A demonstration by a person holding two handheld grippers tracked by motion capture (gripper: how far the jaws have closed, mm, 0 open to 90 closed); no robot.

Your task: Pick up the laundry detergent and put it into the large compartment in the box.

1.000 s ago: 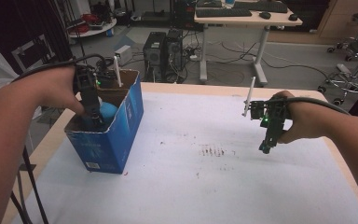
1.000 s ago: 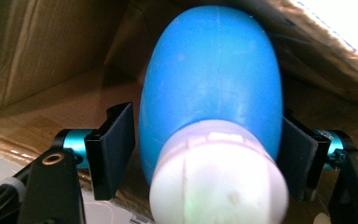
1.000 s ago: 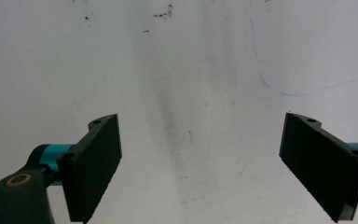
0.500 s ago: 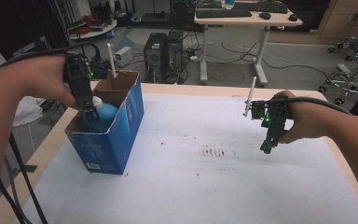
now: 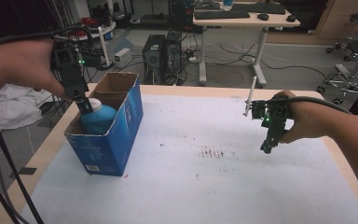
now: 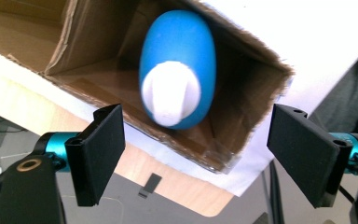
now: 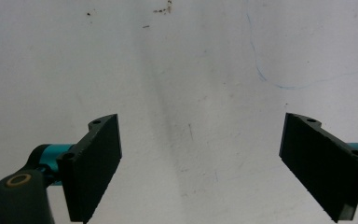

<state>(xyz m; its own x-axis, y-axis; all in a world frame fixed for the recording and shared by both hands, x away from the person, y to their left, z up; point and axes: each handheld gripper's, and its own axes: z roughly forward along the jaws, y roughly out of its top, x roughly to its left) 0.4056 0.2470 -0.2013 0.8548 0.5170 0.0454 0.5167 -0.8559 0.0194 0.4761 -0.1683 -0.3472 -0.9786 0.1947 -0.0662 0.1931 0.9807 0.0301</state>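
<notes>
Far left, the left gripper (image 5: 85,105) hangs over the open blue cardboard box (image 5: 121,135), its jaws spread wide and holding nothing. Inside the box stands the blue plastic bottle with a white cap (image 6: 177,70), leaning against the near-left wall, cap up toward the gripper. This looks like the reach-in step: the next move calls for lowering the jaws either side of the bottle's neck and closing. The bottle's lower body is hidden by the box walls, so how it sits on the bottom can't be made out. Across the white paper-covered table (image 5: 205,186), past some reddish smudges (image 5: 212,152), the right gripper (image 5: 266,148) hovers at the right, jaws wide too, gripping nothing, pointing down at bare paper.
</notes>
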